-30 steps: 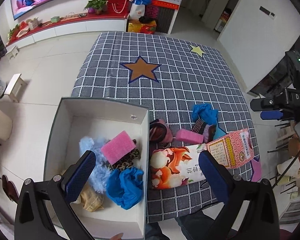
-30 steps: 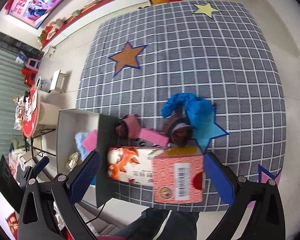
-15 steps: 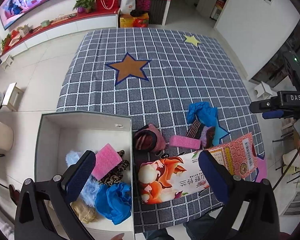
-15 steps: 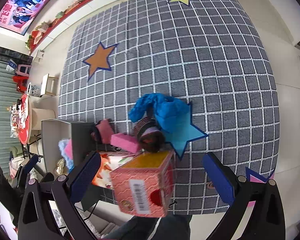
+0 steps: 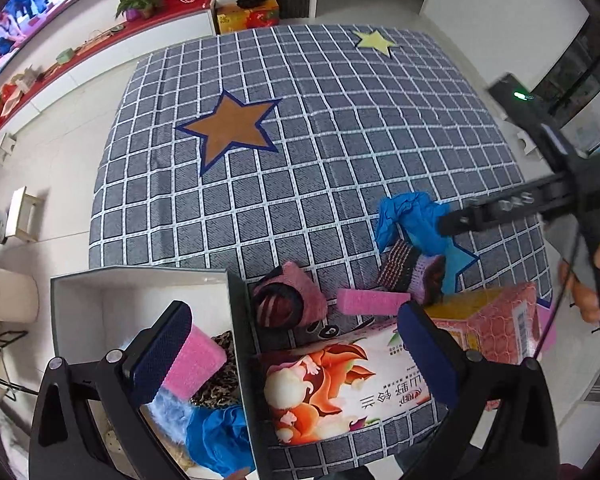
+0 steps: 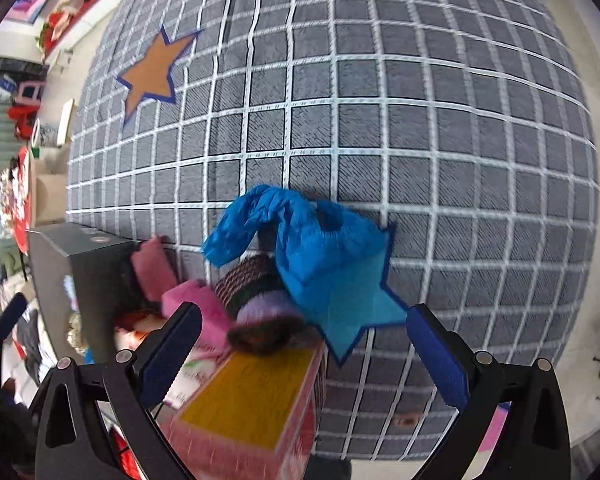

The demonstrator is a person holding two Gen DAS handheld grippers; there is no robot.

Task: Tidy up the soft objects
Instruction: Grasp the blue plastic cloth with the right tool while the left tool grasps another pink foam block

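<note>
A grey open box (image 5: 76, 292) at lower left holds a pink sponge (image 5: 192, 364), a leopard cloth, a fluffy blue piece and a blue cloth (image 5: 220, 440). On the checked mat lie a blue cloth (image 6: 312, 240), a striped sock roll (image 6: 256, 300), a pink sponge (image 5: 370, 302) and a pink knit roll (image 5: 288, 300). My left gripper (image 5: 294, 354) is open and empty above the box edge. My right gripper (image 6: 304, 356) is open and empty, low over the blue cloth and sock roll; it also shows in the left wrist view (image 5: 500, 212).
A flat printed packet (image 5: 340, 388) and a pink carton with a yellow top (image 6: 252, 408) lie at the mat's near edge. The mat (image 5: 300, 140) has orange, yellow and blue stars. A TV shelf stands far off.
My right gripper has dropped down and forward toward the blue cloth and sock roll. My left gripper has drifted slightly right and forward. Both stay open.
</note>
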